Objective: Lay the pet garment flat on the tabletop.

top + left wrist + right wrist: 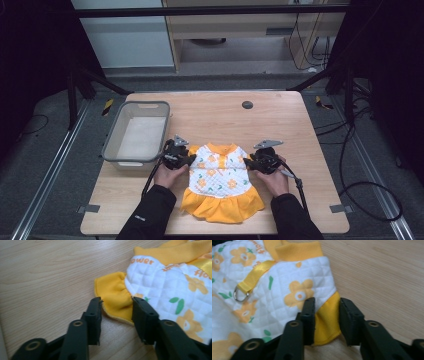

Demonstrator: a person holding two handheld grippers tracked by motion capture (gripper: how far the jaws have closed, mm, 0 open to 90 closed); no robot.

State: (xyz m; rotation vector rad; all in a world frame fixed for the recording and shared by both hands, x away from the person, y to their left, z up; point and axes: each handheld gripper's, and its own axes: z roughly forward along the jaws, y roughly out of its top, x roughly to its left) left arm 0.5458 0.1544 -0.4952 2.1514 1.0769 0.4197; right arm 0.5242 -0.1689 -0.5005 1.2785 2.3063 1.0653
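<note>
while the dress [221, 181] lies flat on the bench [280, 120], left gripper [116, 308] straddles its yellow left sleeve [112, 296], jaws partly apart, not pinching. right gripper [327, 312] straddles the right sleeve [328, 315], jaws also apart. grey basket [136, 131] sits left of the dress.

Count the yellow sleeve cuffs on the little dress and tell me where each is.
2. One sleeve cuff lies between the left gripper jaws; the other sleeve cuff lies between the right gripper jaws, at opposite sides of the dress.
</note>
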